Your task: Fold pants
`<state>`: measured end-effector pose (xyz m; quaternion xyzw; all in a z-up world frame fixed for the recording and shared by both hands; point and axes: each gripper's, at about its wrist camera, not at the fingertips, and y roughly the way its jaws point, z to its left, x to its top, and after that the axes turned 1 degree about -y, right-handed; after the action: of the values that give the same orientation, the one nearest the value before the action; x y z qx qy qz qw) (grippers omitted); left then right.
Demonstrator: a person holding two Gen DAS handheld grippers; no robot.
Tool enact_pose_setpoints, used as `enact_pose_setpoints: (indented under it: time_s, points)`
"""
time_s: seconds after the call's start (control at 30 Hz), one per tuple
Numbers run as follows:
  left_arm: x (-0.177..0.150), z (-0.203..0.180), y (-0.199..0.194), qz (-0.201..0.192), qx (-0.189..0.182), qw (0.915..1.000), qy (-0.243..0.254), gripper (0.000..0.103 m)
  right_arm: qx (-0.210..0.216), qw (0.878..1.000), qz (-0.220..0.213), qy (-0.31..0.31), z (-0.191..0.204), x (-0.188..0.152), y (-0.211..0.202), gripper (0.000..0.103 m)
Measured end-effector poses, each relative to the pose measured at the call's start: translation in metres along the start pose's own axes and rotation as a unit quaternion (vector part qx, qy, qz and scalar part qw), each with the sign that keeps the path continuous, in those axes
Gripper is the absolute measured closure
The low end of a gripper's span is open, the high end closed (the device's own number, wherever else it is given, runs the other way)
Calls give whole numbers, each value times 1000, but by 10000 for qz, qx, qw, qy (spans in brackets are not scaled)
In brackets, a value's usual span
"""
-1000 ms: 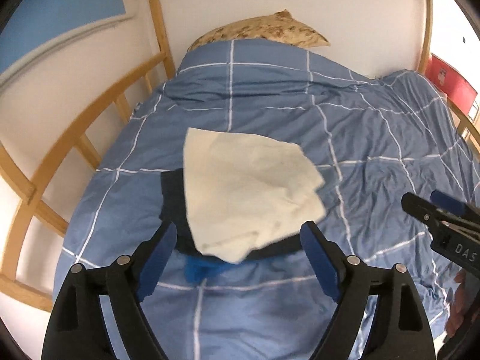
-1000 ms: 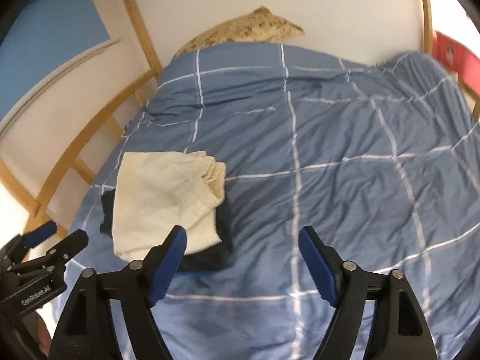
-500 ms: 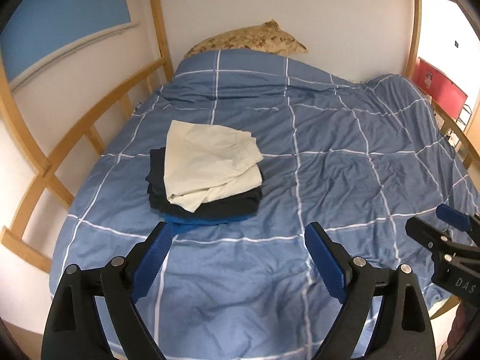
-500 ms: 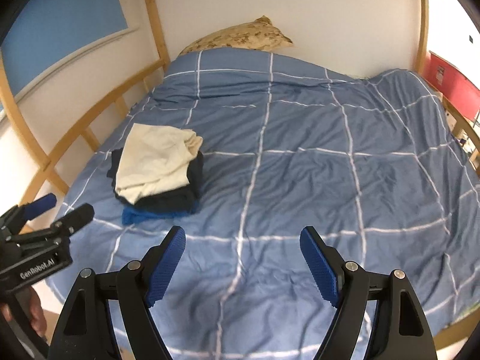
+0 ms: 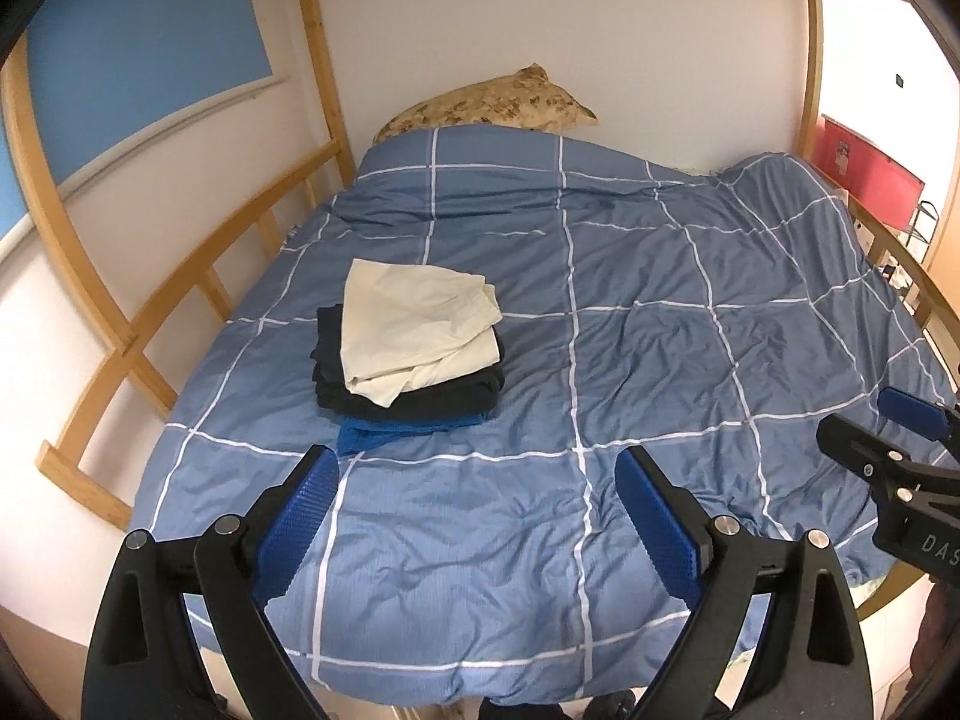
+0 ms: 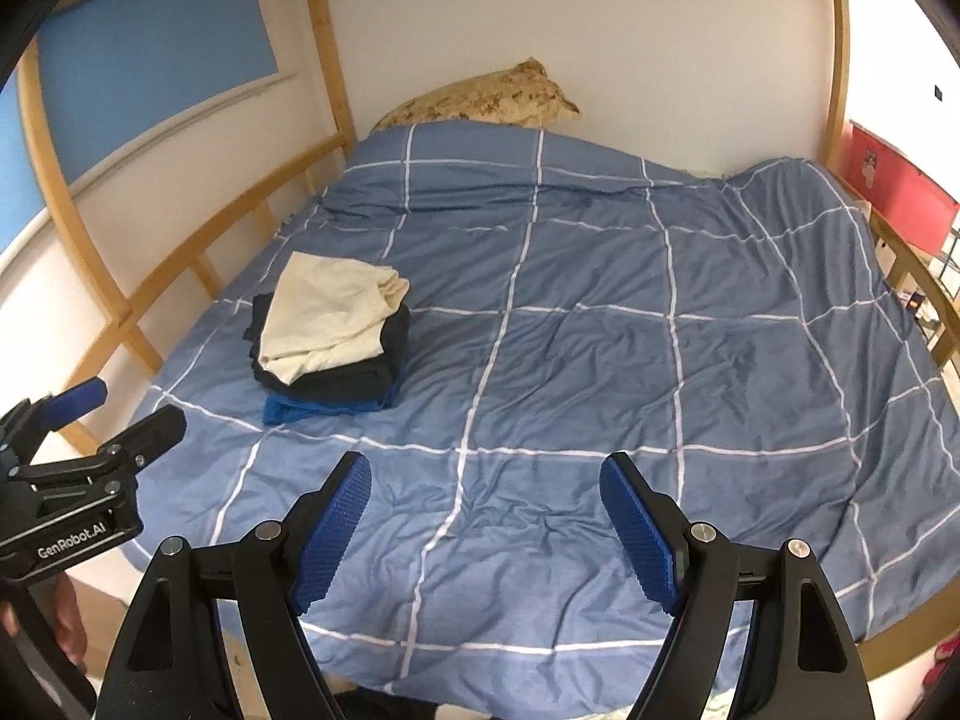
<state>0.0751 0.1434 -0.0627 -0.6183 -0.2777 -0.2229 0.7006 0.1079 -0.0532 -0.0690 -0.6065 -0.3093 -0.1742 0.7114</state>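
Folded cream pants (image 5: pixel 414 324) (image 6: pixel 330 315) lie on top of a small stack, over a dark garment (image 5: pixel 444 396) and a blue one (image 5: pixel 384 429), on the left half of the bed. My left gripper (image 5: pixel 474 462) hovers back from the stack near the foot of the bed. Its jaws are opening and nothing is between them. My right gripper (image 6: pixel 486 465) is open and empty over bare duvet, to the right of the stack. Each gripper shows at the edge of the other's view.
The blue checked duvet (image 5: pixel 660 360) covers the whole bed, wrinkled but bare to the right of the stack. A patterned pillow (image 5: pixel 498 105) lies at the head. A wooden rail (image 5: pixel 180 276) runs along the left side, with posts at the corners. A red object (image 5: pixel 864 180) stands beyond the right side.
Both grippers have pulled back and up from the stack toward the foot of the bed. The cream pants now look small and far, and the left jaws stand slightly wider.
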Motion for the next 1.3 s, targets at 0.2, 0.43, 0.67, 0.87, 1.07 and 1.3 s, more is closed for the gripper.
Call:
enact_pose_setpoints:
  time_s: [0.2,0.43,0.67,0.87,1.07,1.3]
  points:
    - [3,-1,-24,-48,45,10000,27,7,6,10000,-78,-22,-2,3,-23,24]
    - [10,-6,-43,-130,102,9998,88,7,36,9998,-203,-79,-1,11,-45,24]
    - [20,-9,-54,-176,104,9997,112,7,-35,9996,-265,-94,-4,20,-62,24]
    - [21,-10,-57,-138,25,9999,91,4,-69,9995,-281,-102,-7,23,-69,24]
    - [23,-9,-59,-93,139,9999,4,1,-63,9996,-261,-103,-6,23,-70,24]
    - [27,-4,-63,-117,44,9998,-149,1,-57,9994,-303,-177,-5,27,-76,24]
